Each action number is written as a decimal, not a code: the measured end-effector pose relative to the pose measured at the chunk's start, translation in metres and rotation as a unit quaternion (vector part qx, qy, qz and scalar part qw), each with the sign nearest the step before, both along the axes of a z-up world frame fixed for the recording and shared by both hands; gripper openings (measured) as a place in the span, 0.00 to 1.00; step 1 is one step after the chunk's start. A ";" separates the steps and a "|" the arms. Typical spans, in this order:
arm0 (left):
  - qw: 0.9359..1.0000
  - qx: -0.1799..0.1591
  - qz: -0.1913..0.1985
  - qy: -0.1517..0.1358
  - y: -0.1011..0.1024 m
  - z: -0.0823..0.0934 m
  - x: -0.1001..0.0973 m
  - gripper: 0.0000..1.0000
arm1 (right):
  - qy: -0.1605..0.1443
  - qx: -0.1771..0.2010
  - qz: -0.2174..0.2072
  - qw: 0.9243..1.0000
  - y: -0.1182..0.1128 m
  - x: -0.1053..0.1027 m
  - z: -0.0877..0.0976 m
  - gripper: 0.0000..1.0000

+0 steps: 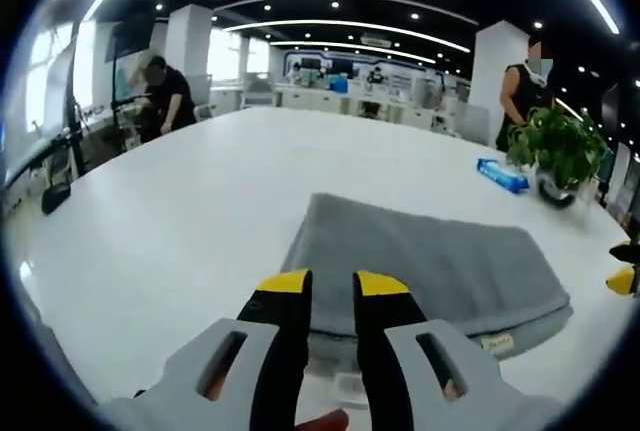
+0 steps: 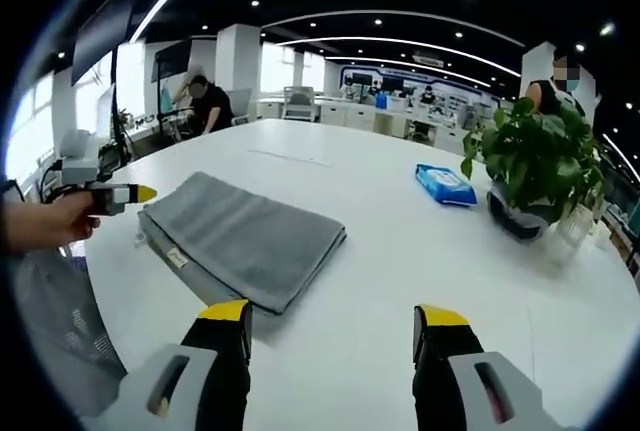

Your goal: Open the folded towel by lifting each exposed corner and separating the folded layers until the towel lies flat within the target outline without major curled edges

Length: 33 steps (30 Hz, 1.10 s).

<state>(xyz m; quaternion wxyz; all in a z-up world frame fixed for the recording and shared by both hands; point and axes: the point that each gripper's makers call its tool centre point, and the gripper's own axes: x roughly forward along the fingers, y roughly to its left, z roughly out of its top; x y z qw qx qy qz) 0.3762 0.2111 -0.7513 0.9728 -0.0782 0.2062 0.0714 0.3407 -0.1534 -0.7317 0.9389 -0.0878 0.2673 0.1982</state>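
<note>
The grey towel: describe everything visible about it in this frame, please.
The grey towel is a soft, thick-looking cloth, folded into a flat rectangle of stacked layers, lying on the white table. A small pale label sits at one edge. Its surface is smooth, with the layered fold edges visible along the near side. The left hand-held gripper hovers at its near edge, jaws slightly apart; whether they touch it is unclear.

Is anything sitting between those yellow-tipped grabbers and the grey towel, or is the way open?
Nothing visible blocks either one. The left hand-held gripper is right at the near edge of the folded grey cloth towel. Between the right hand-held gripper and the towel lies only bare white table. The blue packet and potted plant stand off to the side.
</note>
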 end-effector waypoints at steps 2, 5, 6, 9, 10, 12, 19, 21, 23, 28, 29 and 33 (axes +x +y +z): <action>1.000 -0.001 0.000 0.003 0.000 -0.002 0.000 0.16 | 0.009 0.026 -0.003 1.000 0.003 0.001 -0.001 0.64; 1.000 -0.003 0.001 0.008 0.000 -0.005 -0.001 0.16 | 0.016 0.054 -0.001 0.998 0.008 0.004 0.000 0.63; 1.000 -0.004 0.002 0.009 0.001 -0.006 -0.001 0.17 | 0.016 0.055 0.002 0.998 0.009 0.006 0.000 0.62; 1.000 -0.011 0.003 0.011 0.001 -0.008 0.000 0.18 | 0.024 0.052 0.030 0.998 0.021 0.018 -0.002 0.61; 1.000 -0.012 0.002 0.012 0.000 -0.008 0.000 0.18 | 0.024 0.048 0.039 0.998 0.024 0.021 -0.001 0.61; 1.000 -0.019 -0.003 0.016 -0.001 -0.012 0.002 0.19 | 0.021 0.033 0.070 0.997 0.036 0.032 0.001 0.62; 0.999 -0.026 -0.020 0.019 -0.007 -0.017 0.005 0.22 | 0.021 0.022 0.117 0.993 0.065 0.064 -0.004 0.61; 0.999 -0.009 -0.029 0.026 -0.008 -0.020 0.004 0.23 | 0.030 0.031 0.125 0.991 0.071 0.067 -0.009 0.61; 0.999 -0.010 -0.028 0.028 -0.008 -0.023 0.003 0.24 | 0.031 0.029 0.130 0.991 0.074 0.072 -0.012 0.61; 0.998 -0.010 -0.039 0.044 -0.014 -0.036 0.002 0.25 | 0.045 0.034 0.143 0.988 0.080 0.085 -0.020 0.62; 0.998 -0.011 -0.042 0.047 -0.016 -0.040 0.001 0.25 | 0.053 0.034 0.149 0.987 0.083 0.089 -0.024 0.62; 0.998 -0.001 -0.052 0.043 -0.019 -0.040 -0.002 0.28 | 0.067 0.041 0.160 0.984 0.088 0.096 -0.033 0.63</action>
